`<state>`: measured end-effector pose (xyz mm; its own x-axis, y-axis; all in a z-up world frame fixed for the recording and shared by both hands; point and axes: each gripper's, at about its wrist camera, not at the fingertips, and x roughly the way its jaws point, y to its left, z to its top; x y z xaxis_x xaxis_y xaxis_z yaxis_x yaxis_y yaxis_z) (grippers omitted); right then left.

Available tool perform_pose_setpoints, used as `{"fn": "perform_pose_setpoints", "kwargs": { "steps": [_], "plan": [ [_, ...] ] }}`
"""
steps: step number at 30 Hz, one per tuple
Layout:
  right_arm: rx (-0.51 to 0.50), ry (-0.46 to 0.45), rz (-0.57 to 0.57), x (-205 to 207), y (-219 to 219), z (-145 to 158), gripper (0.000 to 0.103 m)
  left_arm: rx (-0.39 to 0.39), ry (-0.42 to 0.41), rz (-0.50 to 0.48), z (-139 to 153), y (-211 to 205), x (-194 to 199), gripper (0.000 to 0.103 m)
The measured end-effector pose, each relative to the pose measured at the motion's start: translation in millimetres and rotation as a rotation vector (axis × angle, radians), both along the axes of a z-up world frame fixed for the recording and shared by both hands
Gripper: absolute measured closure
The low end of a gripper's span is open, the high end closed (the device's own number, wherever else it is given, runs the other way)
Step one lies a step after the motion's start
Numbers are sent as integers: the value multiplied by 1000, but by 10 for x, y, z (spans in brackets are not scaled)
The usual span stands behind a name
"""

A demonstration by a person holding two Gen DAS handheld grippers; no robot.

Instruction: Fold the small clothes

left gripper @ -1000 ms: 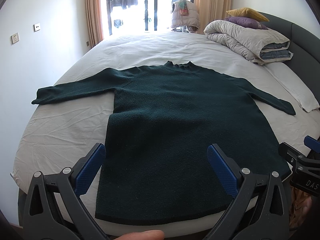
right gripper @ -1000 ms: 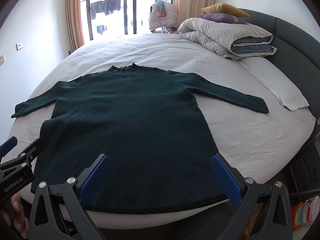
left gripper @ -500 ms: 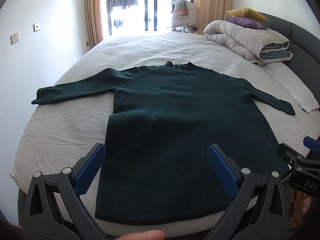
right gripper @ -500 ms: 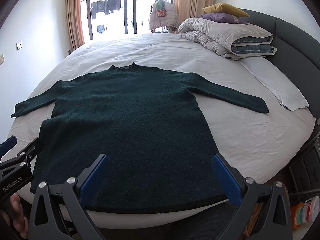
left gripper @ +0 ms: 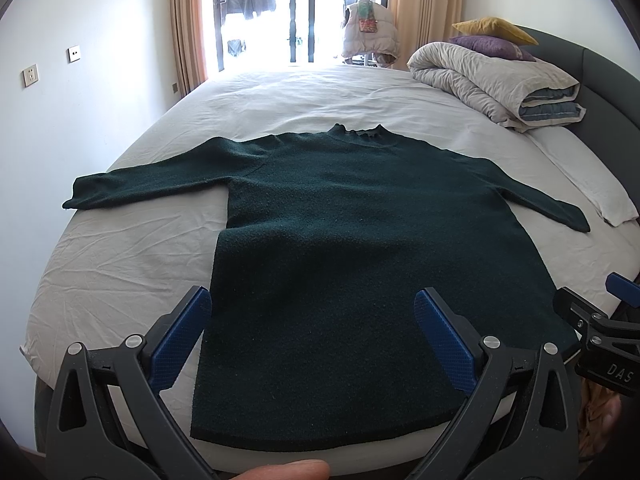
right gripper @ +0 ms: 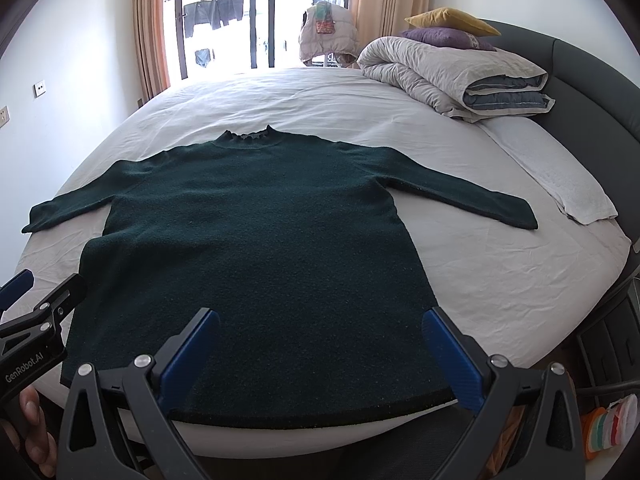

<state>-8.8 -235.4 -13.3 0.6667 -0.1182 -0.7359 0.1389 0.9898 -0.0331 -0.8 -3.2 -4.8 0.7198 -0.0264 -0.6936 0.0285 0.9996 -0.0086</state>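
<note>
Sweater (left gripper: 360, 248) lies flat on the bed (left gripper: 120, 264), unfolded. Both hand-held grippers, left (left gripper: 312, 340) and right (right gripper: 320, 352), hover wide, empty; next, likely grab a sleeve.

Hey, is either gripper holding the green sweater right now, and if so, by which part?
Nothing is held. The left gripper and right gripper are both open, poised above the hem end of the dark green sweater, which lies flat on the bed.

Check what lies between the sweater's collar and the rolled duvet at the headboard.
Only bare white sheet. The right wrist view shows the stretch from the sweater collar to the duvet with nothing on it.
</note>
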Motion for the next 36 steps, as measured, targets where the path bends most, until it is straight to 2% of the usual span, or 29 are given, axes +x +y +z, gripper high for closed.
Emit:
{"fn": "perform_pose_setpoints", "kwargs": {
  "steps": [29,34,36],
  "plan": [
    [-1,8,2,4,-6,-30,0,5,-3,-11,5,-43,2,0],
    [11,12,-4,56,-91,-76,0,4,-22,-17,22,-71,73,0],
    [56,-12,-3,73,-203,-68,0,22,-32,-32,29,-119,159,0]
  ]
}}
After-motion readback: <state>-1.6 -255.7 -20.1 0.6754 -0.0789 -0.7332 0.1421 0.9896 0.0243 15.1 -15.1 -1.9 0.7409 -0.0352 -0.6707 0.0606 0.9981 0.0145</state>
